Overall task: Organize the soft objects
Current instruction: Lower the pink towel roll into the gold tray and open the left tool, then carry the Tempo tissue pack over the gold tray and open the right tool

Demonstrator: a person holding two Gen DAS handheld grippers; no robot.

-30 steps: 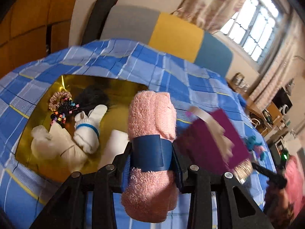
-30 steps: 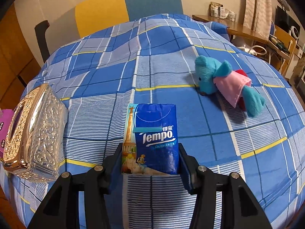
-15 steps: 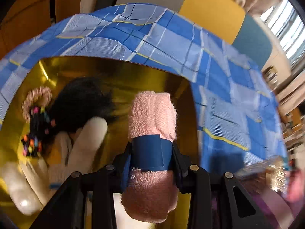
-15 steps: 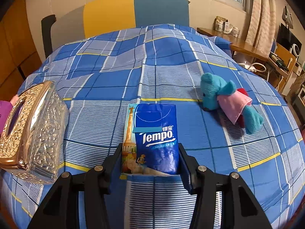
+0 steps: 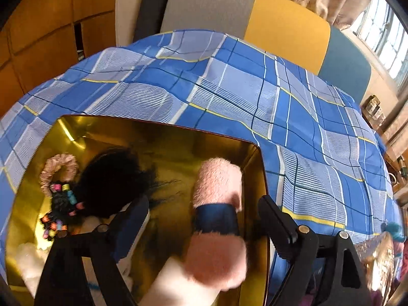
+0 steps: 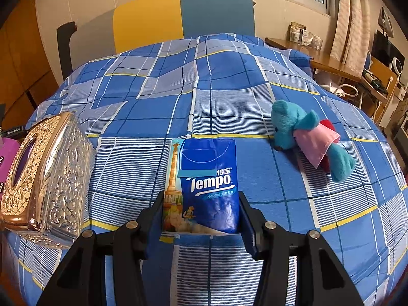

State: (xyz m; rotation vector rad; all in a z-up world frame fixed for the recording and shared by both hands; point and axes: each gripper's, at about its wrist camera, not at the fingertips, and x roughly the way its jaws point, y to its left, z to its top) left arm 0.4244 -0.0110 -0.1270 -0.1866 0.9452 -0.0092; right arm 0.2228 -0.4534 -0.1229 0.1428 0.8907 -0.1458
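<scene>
The left gripper (image 5: 204,219) has just been opening — its jaws stand apart, the rolled pink towel (image 5: 216,219) loose between them over the gold box (image 5: 158,140). The right gripper (image 6: 201,216) clamps a Tempo tissue pack (image 6: 206,186) on the blue checked bedspread (image 6: 229,97).

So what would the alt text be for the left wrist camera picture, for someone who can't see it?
A rolled pink towel with a dark blue band lies in a shiny gold box, between the jaws of the left gripper, which have just been opening. A black furry item and hair ties lie inside too, on a blue checked bedspread.
</scene>
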